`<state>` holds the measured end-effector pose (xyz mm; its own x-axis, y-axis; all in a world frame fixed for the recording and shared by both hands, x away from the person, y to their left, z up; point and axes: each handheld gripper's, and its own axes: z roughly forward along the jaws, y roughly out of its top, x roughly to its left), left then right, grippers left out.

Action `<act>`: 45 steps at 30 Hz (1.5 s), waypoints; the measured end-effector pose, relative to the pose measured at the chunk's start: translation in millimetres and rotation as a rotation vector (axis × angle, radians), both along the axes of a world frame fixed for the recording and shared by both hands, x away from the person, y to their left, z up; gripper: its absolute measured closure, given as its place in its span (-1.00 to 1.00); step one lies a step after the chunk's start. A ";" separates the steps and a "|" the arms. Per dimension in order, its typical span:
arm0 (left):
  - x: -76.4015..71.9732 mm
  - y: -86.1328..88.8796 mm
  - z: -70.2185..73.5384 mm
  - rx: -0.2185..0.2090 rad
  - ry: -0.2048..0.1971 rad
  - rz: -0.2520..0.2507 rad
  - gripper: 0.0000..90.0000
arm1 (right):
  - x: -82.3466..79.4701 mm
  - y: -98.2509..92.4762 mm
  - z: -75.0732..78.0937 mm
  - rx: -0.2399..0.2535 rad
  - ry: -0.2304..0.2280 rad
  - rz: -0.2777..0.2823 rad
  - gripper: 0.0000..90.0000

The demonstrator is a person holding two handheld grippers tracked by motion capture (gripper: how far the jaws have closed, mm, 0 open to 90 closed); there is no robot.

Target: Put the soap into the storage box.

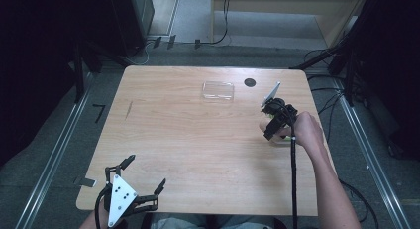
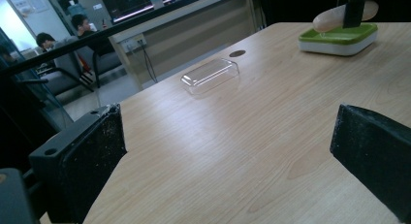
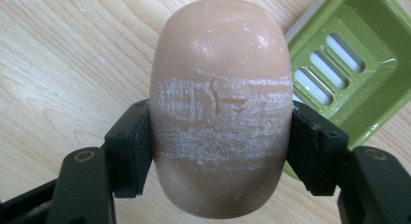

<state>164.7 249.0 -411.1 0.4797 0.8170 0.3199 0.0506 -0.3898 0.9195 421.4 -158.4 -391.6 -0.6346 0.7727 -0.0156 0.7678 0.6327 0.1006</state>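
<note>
Gripping a scuffed soap bar (image 3: 220, 107) above its green dish (image 3: 358, 64), right gripper (image 3: 220, 146); left gripper (image 1: 134, 185) jaws wide apart

wooden table (image 1: 198, 140) bears clear lid (image 1: 218, 90), green soap dish (image 2: 339, 38).

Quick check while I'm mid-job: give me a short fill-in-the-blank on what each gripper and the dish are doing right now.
1. The right gripper is shut on the ____.
2. The soap dish is ____ in colour.
3. The left gripper is ____ and holds nothing.
4. The clear lid lies on the ____.

Missing words: soap; green; open; table
</note>
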 end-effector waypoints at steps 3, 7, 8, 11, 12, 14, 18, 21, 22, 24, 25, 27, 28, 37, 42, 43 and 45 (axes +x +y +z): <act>0.0 0.0 0.0 0.000 0.000 0.000 -1.00 | 1.3 -3.1 -0.3 0.001 -0.005 -0.013 -0.25; 0.0 0.0 0.0 0.000 0.000 0.001 -1.00 | 2.6 -7.3 -0.2 0.008 -0.011 -0.033 -0.25; -0.1 0.0 0.0 -0.001 0.000 0.001 -1.00 | 3.2 -8.7 0.2 0.004 -0.011 -0.029 -0.25; -0.1 0.0 0.1 -0.001 0.000 0.001 -1.00 | 3.8 -10.9 -0.5 0.011 -0.020 -0.034 -0.25; -0.1 -0.1 0.0 -0.002 0.000 0.001 -1.00 | 3.8 -11.4 -0.1 0.010 -0.016 -0.043 -0.25; 0.0 0.0 0.0 -0.001 0.000 0.000 -1.00 | 4.4 -13.1 -0.3 0.016 -0.020 -0.050 -0.25; 0.0 0.0 0.0 -0.001 0.000 0.001 -1.00 | 6.0 -16.6 -0.7 0.021 -0.022 -0.065 -0.25; -0.1 0.1 0.1 0.000 0.000 0.001 -1.00 | 7.5 -19.5 -2.0 0.028 -0.034 -0.067 -0.25; -0.1 0.1 0.1 -0.001 0.000 0.000 -1.00 | 7.5 -19.6 -1.6 0.026 -0.031 -0.077 -0.25; -0.1 0.2 0.2 0.000 -0.001 0.000 -1.00 | 8.9 -22.5 -2.7 0.029 -0.038 -0.089 -0.25; -0.1 0.2 0.2 0.000 -0.001 0.000 -1.00 | 9.4 -23.5 -2.9 0.031 -0.036 -0.094 -0.25; -0.1 0.2 0.2 -0.001 -0.001 0.000 -1.00 | 9.6 -24.2 -3.6 0.033 -0.035 -0.103 -0.25; -0.1 0.2 0.2 -0.001 -0.001 0.000 -1.00 | 10.5 -25.5 -3.9 0.031 -0.038 -0.099 -0.25; -0.2 0.2 0.2 -0.002 -0.001 -0.001 -1.00 | 15.2 -33.5 -9.1 0.036 -0.057 -0.150 -0.25; -0.2 0.2 0.2 -0.002 -0.001 -0.003 -1.00 | 17.3 -38.1 -11.6 0.042 -0.061 -0.176 -0.25; -0.3 0.2 0.3 -0.001 0.000 -0.002 -1.00 | 17.8 -38.8 -12.0 0.043 -0.065 -0.180 -0.25; -0.3 0.2 0.2 -0.001 0.000 -0.002 -1.00 | 19.1 -41.1 -12.9 0.045 -0.075 -0.197 -0.25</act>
<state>164.3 249.2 -410.9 0.4810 0.8166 0.3191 0.0496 -0.3887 0.9200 440.5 -199.5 -404.6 -0.4692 0.8828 -0.0202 0.8657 0.4644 0.1870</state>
